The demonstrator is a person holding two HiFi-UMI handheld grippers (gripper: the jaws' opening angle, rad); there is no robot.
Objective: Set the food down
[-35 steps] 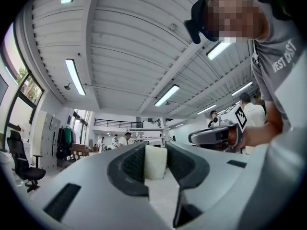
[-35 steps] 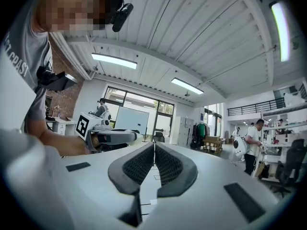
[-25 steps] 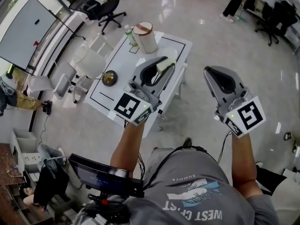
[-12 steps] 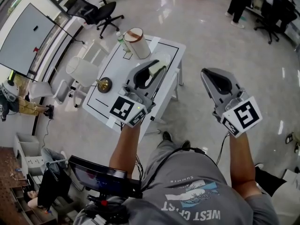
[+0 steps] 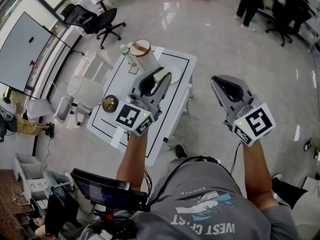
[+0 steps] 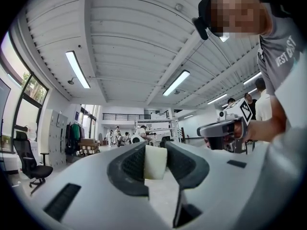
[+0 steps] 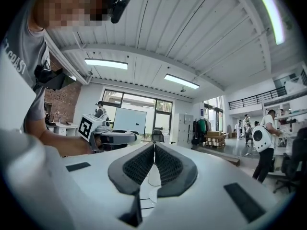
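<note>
A pale cream block of food (image 6: pixel 155 162) sits pinched between the dark pads of my left gripper (image 5: pixel 160 76), which is shut on it. In the head view this gripper hangs above the white table (image 5: pixel 125 129), its tips beside a white plate (image 5: pixel 174 74) near the table's right edge. How high the food is above the plate I cannot tell. My right gripper (image 5: pixel 220 82) is off to the right, over the bare floor. Its jaws are shut with nothing between them (image 7: pixel 153 163).
A tall paper-wrapped cylinder (image 5: pixel 141 54) and a bottle (image 5: pixel 126 53) stand at the table's far end. A small brass bowl (image 5: pixel 109 103) sits at its left edge. White chairs (image 5: pixel 85 88) stand left of the table, a black office chair (image 5: pixel 90 19) farther off.
The table and everything on it have slid left and look smaller in the head view. Both grippers keep their pose, the left still holding the food near the plate.
</note>
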